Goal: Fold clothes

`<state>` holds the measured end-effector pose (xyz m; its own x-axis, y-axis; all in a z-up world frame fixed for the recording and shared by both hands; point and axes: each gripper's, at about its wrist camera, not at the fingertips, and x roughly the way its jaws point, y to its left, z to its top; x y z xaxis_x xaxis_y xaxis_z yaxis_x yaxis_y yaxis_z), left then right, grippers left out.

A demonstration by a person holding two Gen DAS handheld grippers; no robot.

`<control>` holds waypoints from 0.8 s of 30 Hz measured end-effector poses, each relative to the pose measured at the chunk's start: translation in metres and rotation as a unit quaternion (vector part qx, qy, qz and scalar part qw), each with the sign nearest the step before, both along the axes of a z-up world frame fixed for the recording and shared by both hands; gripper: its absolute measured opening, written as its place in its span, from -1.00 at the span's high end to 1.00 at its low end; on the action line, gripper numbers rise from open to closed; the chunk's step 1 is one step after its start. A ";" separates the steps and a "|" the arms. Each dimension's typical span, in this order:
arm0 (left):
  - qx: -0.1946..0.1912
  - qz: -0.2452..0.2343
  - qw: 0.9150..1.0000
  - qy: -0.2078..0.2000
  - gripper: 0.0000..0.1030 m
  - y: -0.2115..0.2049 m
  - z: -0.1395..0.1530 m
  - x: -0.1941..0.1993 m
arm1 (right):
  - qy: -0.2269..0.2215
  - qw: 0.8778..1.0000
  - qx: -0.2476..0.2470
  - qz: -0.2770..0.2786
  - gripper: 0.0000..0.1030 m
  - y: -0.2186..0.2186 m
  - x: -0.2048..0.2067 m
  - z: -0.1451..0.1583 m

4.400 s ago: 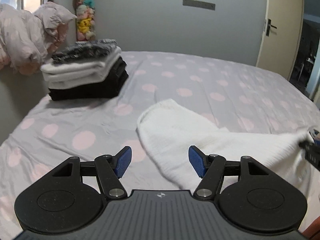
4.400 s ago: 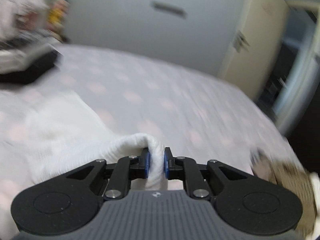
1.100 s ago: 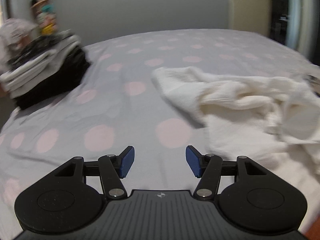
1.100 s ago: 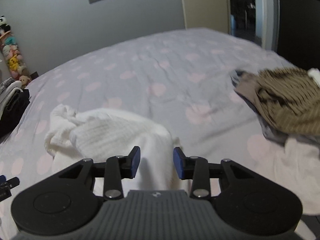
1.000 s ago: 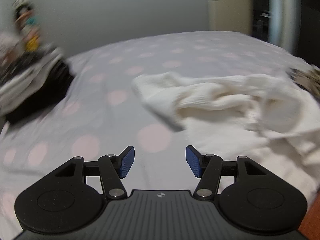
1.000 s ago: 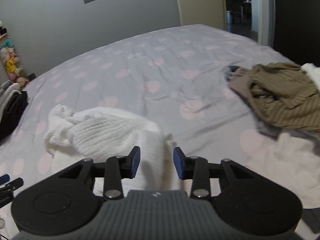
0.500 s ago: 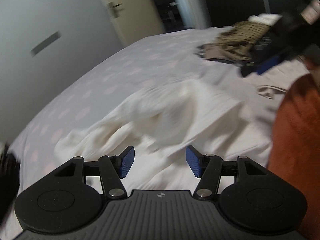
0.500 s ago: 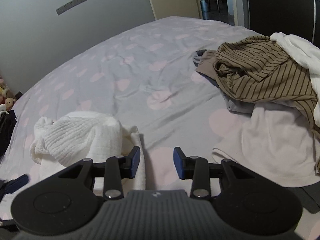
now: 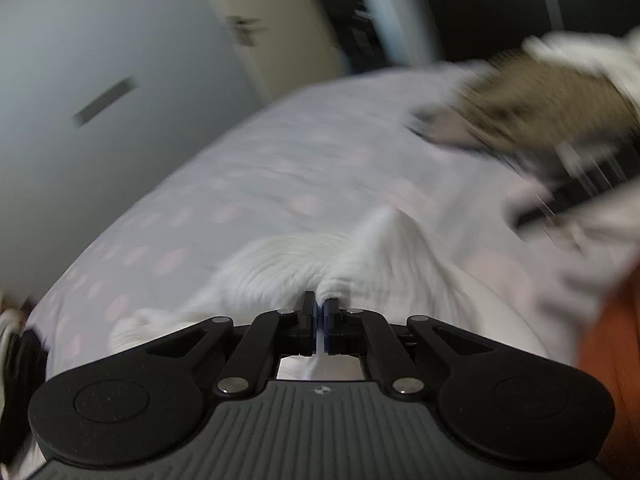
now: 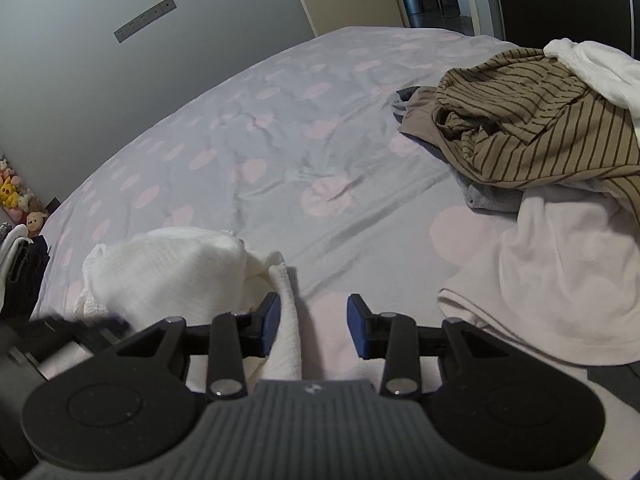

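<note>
A white ribbed knit garment (image 9: pixel 288 268) lies crumpled on the grey bed sheet with pink dots (image 9: pixel 304 168). My left gripper (image 9: pixel 319 312) is shut on a fold of this garment, with cloth pinched between its blue pads. The left wrist view is blurred by motion. In the right wrist view the same garment (image 10: pixel 168 276) lies at lower left, and a strip of it runs between the fingers of my right gripper (image 10: pixel 313 320), which is open and holds nothing.
A heap of unfolded clothes lies at the right: a brown striped shirt (image 10: pixel 528 120), a white piece (image 10: pixel 596 68) and a pale pink cloth (image 10: pixel 560 272). Folded dark clothes (image 10: pixel 20 264) and plush toys (image 10: pixel 16 196) sit at far left. A door stands behind.
My left gripper has swung right to the white garment and shut on a fold of it. My right gripper has stayed open, with the garment edge now between its fingers.
</note>
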<state>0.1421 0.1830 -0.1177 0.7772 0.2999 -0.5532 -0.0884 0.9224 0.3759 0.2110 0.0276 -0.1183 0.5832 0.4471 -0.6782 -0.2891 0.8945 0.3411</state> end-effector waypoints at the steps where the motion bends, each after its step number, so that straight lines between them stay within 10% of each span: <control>1: -0.002 0.023 1.000 -0.015 0.94 0.012 0.011 -0.001 | -0.001 1.000 0.000 0.001 0.22 0.000 0.000 0.000; 14: 0.074 0.198 0.976 -0.054 0.95 0.121 0.090 -0.055 | 0.003 0.996 -0.026 0.083 0.21 0.015 -0.002 0.003; 24: 0.095 0.272 0.956 0.050 0.95 0.175 0.036 -0.107 | -0.019 0.970 -0.096 0.221 0.22 0.047 -0.019 0.013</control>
<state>0.0348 0.3580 -0.0816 0.4242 0.7466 -0.5124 -0.4903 0.6651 0.5632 0.1920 0.0744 -0.1053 0.3893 0.5268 -0.7556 -0.6690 0.7256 0.1612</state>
